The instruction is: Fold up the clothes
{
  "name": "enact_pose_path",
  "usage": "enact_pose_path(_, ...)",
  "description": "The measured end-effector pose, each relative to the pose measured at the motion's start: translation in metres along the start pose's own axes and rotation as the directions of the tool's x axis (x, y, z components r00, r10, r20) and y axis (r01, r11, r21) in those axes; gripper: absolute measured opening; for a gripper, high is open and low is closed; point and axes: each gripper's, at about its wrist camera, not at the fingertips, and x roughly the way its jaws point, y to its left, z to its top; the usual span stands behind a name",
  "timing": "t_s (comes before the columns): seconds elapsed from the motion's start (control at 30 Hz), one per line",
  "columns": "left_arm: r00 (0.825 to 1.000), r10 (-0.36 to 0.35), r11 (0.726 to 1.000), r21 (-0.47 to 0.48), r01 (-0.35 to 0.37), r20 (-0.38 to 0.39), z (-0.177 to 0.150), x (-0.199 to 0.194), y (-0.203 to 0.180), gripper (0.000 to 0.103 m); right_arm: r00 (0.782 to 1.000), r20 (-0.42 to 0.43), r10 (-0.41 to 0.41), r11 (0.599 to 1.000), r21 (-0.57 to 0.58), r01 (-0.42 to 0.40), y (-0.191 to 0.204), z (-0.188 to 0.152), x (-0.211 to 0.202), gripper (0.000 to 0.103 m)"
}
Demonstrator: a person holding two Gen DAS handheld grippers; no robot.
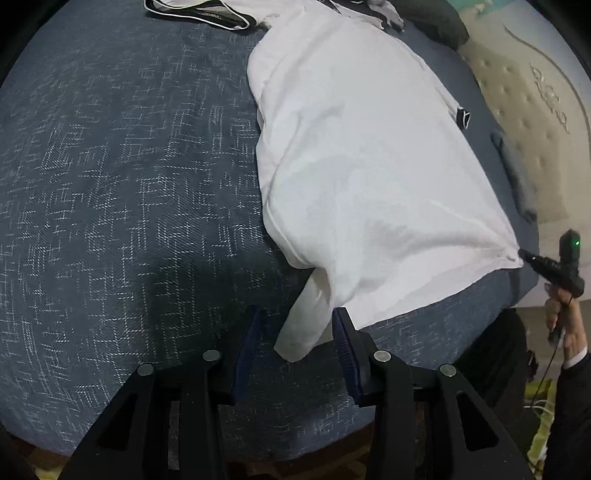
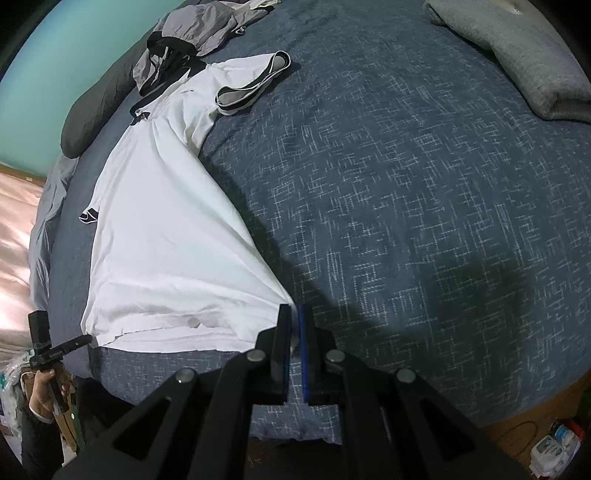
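Observation:
A white T-shirt (image 1: 362, 166) (image 2: 162, 240) lies flat on the blue patterned bedcover (image 1: 129, 184) (image 2: 406, 221), hem toward me. In the left wrist view my left gripper (image 1: 297, 312) stands open around one hem corner. The right blue pad (image 1: 345, 350) touches the cloth and the left pad (image 1: 245, 354) is clear of it. My right gripper (image 2: 293, 307) is shut on the other hem corner and pulls the hem taut. Each gripper also shows small in the other's view: the right gripper (image 1: 522, 254) and the left gripper (image 2: 88, 339), both at the hem's ends.
A grey and black garment (image 2: 199, 33) lies crumpled at the shirt's collar end, beside a dark pillow (image 2: 92, 110). A folded grey blanket (image 2: 517, 55) sits at the far right. A beige tufted headboard (image 1: 524, 103) borders the bed. The bed's near edge runs just under both grippers.

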Motion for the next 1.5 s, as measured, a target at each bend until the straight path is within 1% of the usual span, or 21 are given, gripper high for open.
enact_pose_path(0.03, 1.0, -0.006, 1.0, 0.003, 0.006, 0.0, -0.001, 0.004, -0.005, 0.007, 1.0, 0.0, 0.002, 1.0, 0.0, -0.002, 0.0, 0.0, 0.0, 0.004)
enact_pose_path(0.07, 1.0, -0.018, 1.0, 0.007, 0.018, -0.001, -0.002, 0.004, -0.008, 0.004, 1.0, 0.0, 0.004, 1.0, -0.001, -0.004, 0.001, 0.0, 0.0, 0.004)
enact_pose_path(0.13, 1.0, -0.027, 0.999, 0.024, 0.027, 0.003, -0.006, -0.001, -0.015, 0.004, 1.0, 0.002, 0.009, 1.0, -0.006, -0.009, 0.003, 0.0, -0.001, 0.004)
enact_pose_path(0.27, 0.998, -0.049, 0.998, 0.051, 0.047, 0.036, -0.007, -0.026, -0.018, 0.004, 1.0, 0.013, 0.019, 1.0, -0.022, -0.019, 0.008, 0.002, -0.007, 0.004)
enact_pose_path(0.4, 0.995, -0.073, 0.996, 0.064, 0.068, 0.072, -0.014, -0.054, -0.022, 0.004, 0.999, 0.019, 0.03, 0.999, -0.042, -0.03, 0.015, 0.003, -0.014, 0.004)
enact_pose_path(0.5, 0.994, -0.077, 0.995, 0.071, 0.072, 0.082, -0.026, -0.069, -0.021, 0.003, 0.999, 0.014, 0.039, 0.997, -0.072, -0.037, 0.023, -0.001, -0.019, 0.004)
enact_pose_path(0.63, 0.995, -0.059, 0.996, 0.068, 0.054, 0.078, -0.047, -0.076, -0.015, 0.003, 0.999, -0.008, 0.045, 0.993, -0.108, -0.046, 0.031, -0.01, -0.02, 0.004)
enact_pose_path(0.73, 0.996, -0.042, 0.998, 0.043, 0.039, 0.076, -0.045, -0.071, -0.003, 0.003, 0.999, -0.032, 0.044, 0.99, -0.131, -0.048, 0.034, -0.02, -0.016, 0.004)
enact_pose_path(0.83, 0.997, -0.03, 0.999, 0.016, 0.029, 0.07, -0.036, -0.065, 0.011, 0.003, 0.997, -0.079, 0.024, 0.989, -0.145, -0.035, 0.032, -0.034, -0.002, 0.004)
enact_pose_path(0.9, 0.998, -0.021, 1.0, 0.005, 0.021, 0.055, -0.034, -0.059, 0.017, 0.003, 0.995, -0.097, 0.02, 0.99, -0.135, -0.033, 0.028, -0.039, 0.007, 0.004)
enact_pose_path(1.0, 0.999, -0.018, 1.0, 0.001, 0.018, 0.042, -0.036, -0.054, 0.02, 0.004, 0.994, -0.108, 0.018, 0.992, -0.122, -0.031, 0.024, -0.042, 0.014, 0.004)
enact_pose_path(1.17, 1.0, -0.006, 1.0, -0.005, 0.006, 0.023, -0.038, -0.046, 0.023, 0.004, 0.994, -0.109, 0.007, 0.991, -0.129, -0.021, 0.023, -0.044, 0.013, 0.004)
enact_pose_path(1.3, 1.0, -0.007, 1.0, -0.029, 0.007, 0.01, -0.038, -0.041, 0.032, 0.004, 0.995, -0.098, 0.023, 0.993, -0.112, -0.034, 0.018, -0.042, 0.012, 0.004)
enact_pose_path(1.43, 1.0, -0.019, 0.999, -0.047, 0.019, -0.007, -0.038, -0.037, 0.036, 0.004, 0.994, -0.11, 0.027, 0.993, -0.109, -0.039, 0.016, -0.044, 0.017, 0.004)
enact_pose_path(1.5, 1.0, -0.017, 0.999, -0.049, 0.017, -0.005, -0.036, -0.038, 0.036, 0.005, 0.992, -0.118, 0.051, 0.993, -0.1, -0.063, 0.017, -0.045, 0.019, 0.004)
